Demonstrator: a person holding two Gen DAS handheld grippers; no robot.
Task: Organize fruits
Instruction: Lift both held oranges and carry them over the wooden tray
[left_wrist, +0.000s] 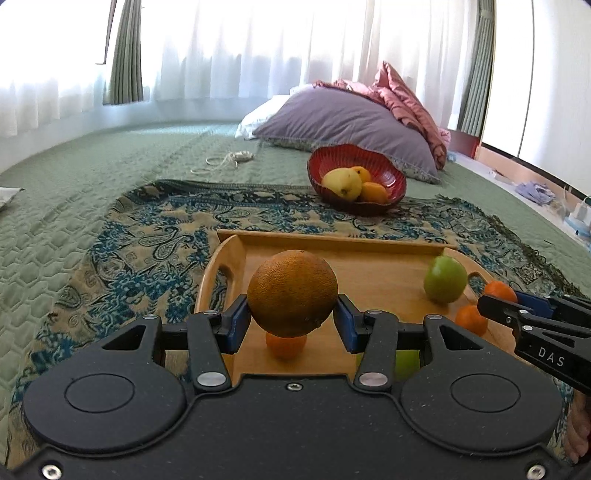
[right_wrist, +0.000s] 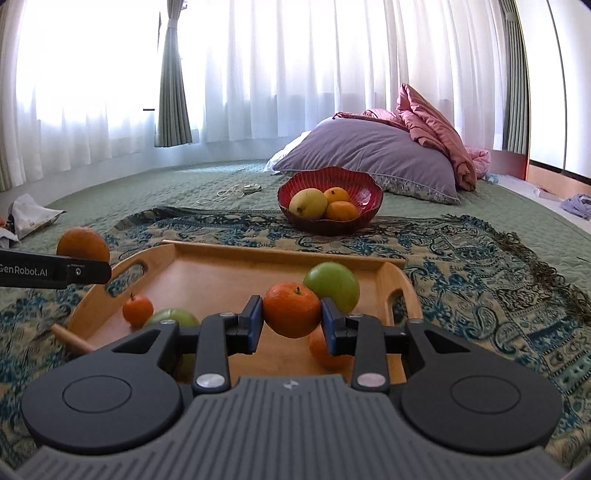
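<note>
- We see the left gripper (left_wrist: 292, 317) at the centre of the left wrist view, its blue pads clenched on a large orange (left_wrist: 292, 293) held in the air above the wooden tray (left_wrist: 332, 240).
- We see the right gripper (right_wrist: 291, 321) at the centre of the right wrist view, grasping a small orange (right_wrist: 291, 309) over the tray's near right part.
- The tray's raised rim and its two cut-out handles bound the fruit; bare wood lies open across its middle and far part.
- On the tray, a green apple (right_wrist: 332, 286) sits near the right handle, and a tiny orange (right_wrist: 137, 309) with a second green apple (right_wrist: 173, 316) sits at the left.
- Beyond the tray's far edge, apart from it, a red bowl (right_wrist: 364, 190) on the patterned cloth (right_wrist: 480, 258) holds a yellow fruit (right_wrist: 308, 202) and two oranges.
- Hidden parts: another orange below the right gripper is largely covered by its finger; the second apple is cut off by the gripper body.
- In the left wrist view, an orange directly under the held fruit shows only in part.
- The tray's near edge lies behind both gripper bodies.
</note>
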